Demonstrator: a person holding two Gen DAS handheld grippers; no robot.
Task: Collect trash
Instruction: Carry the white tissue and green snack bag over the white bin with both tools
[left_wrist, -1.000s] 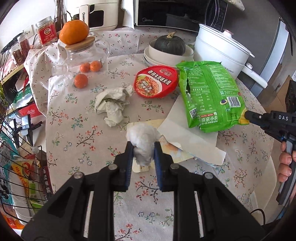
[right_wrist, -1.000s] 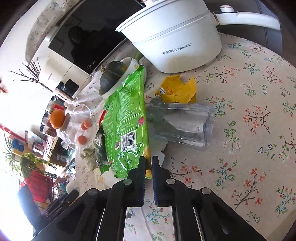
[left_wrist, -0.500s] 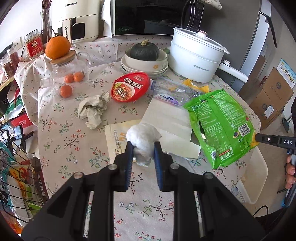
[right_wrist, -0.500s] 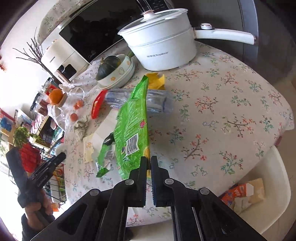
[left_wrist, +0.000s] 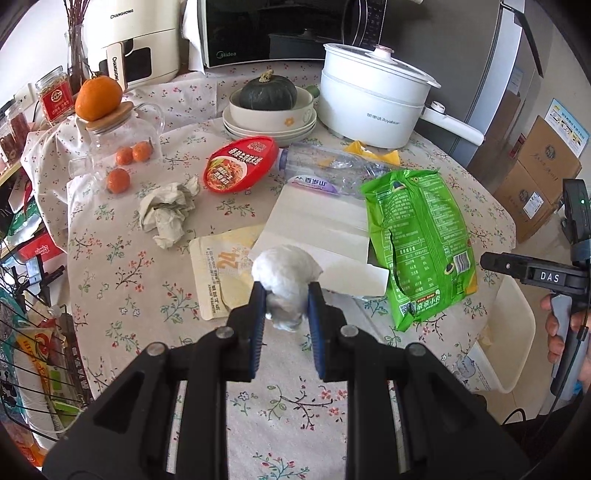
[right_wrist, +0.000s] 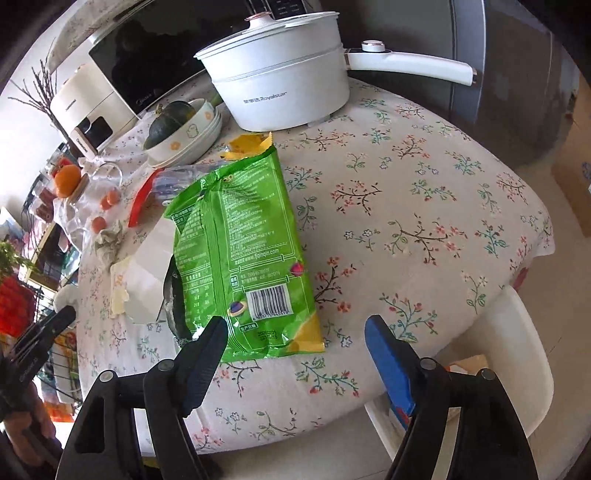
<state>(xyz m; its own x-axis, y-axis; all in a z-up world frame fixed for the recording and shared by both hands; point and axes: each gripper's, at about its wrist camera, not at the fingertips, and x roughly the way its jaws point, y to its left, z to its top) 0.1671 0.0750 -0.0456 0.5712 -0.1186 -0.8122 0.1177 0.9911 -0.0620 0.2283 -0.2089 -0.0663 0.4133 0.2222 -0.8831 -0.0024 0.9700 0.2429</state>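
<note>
Right gripper (right_wrist: 295, 332) jaws just opened, green bag (right_wrist: 243, 251) released

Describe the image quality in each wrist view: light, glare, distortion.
Left wrist view: even daylight, sharp, fisheye bending at the edges, dark corners; the white wad is bright yet readable. Right wrist view: blown-out glare at far left, the green bag sharp, the table rim curved.

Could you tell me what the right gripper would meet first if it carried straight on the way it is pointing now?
Most likely the green snack bag. The right gripper has just been opening, with nothing pressed between its pads, and the bag's near end lies on the floral tablecloth just ahead of the fingertips. Depth is hard to judge.
</note>
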